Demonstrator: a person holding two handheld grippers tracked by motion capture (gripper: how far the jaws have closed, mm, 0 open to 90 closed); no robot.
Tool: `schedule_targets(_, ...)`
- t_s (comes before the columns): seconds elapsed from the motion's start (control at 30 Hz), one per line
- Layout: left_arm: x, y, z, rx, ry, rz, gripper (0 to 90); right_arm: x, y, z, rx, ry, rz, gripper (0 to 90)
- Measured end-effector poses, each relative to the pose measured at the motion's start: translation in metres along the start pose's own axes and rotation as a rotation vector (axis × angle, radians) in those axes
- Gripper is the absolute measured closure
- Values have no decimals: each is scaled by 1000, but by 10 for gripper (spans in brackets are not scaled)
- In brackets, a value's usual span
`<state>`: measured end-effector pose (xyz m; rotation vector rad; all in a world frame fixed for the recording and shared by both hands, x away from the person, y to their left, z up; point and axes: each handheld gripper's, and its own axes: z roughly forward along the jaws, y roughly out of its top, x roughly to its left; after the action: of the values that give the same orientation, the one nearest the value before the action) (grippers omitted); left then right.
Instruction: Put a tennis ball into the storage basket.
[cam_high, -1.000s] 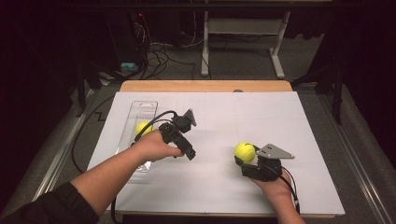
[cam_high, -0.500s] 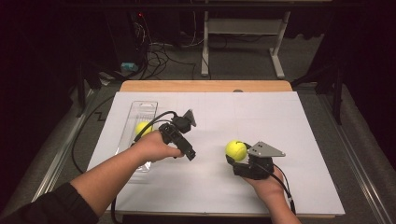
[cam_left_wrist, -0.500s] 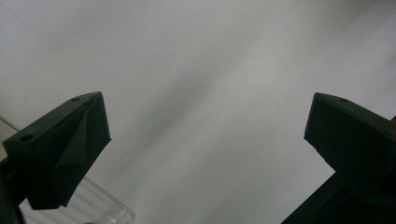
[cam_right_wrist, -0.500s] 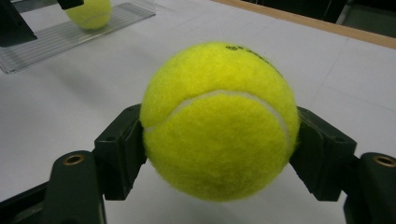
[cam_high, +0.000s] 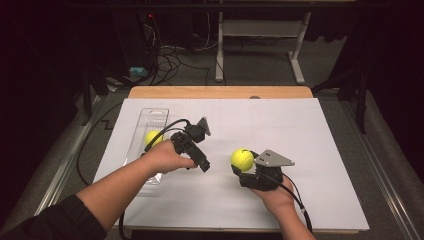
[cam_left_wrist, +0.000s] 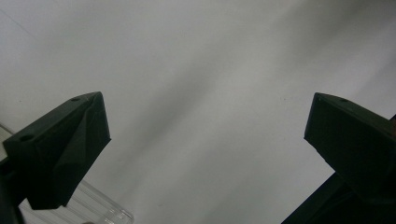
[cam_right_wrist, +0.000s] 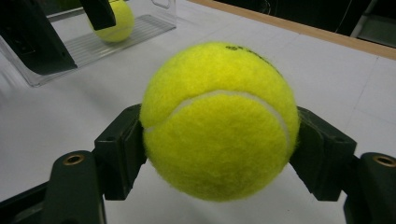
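Note:
My right gripper (cam_high: 241, 167) is shut on a yellow tennis ball (cam_high: 242, 158) just above the white sheet, right of centre. In the right gripper view the ball (cam_right_wrist: 219, 121) sits squeezed between both black jaws of that gripper (cam_right_wrist: 219, 154). A second tennis ball (cam_high: 152, 138) lies in a clear plastic tray (cam_high: 150, 116) at the left, also seen as a ball (cam_right_wrist: 112, 18) in the tray (cam_right_wrist: 144, 27). My left gripper (cam_high: 204, 164) hovers just right of the tray, jaws pointing down. Its jaws (cam_left_wrist: 205, 121) stand open and wide over bare white sheet, with the tray's corner (cam_left_wrist: 100, 210) at the lower left.
The white sheet (cam_high: 285, 125) covers a wooden table whose far edge (cam_high: 220, 92) shows at the back. Black cables trail from both grippers toward the front edge. Beyond the table are floor cables (cam_high: 170, 60) and a desk frame (cam_high: 260, 35).
My right gripper has carried the ball leftward across the sheet, closer to the left gripper, and a little higher. The left hand and the ball in the tray have stayed put.

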<state>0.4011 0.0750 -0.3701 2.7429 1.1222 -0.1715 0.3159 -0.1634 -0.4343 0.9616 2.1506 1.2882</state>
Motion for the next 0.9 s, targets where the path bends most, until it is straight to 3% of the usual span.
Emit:
schedule_targets(0.63, -1, 0, 0, -4, -3, 4, 11, 21, -17, 13, 39, 46, -41, 272)
schedule_targets(0.9, -6, 3, 0, -1, -14, 14, 11, 21, -23, 15, 53, 48, -46, 271)
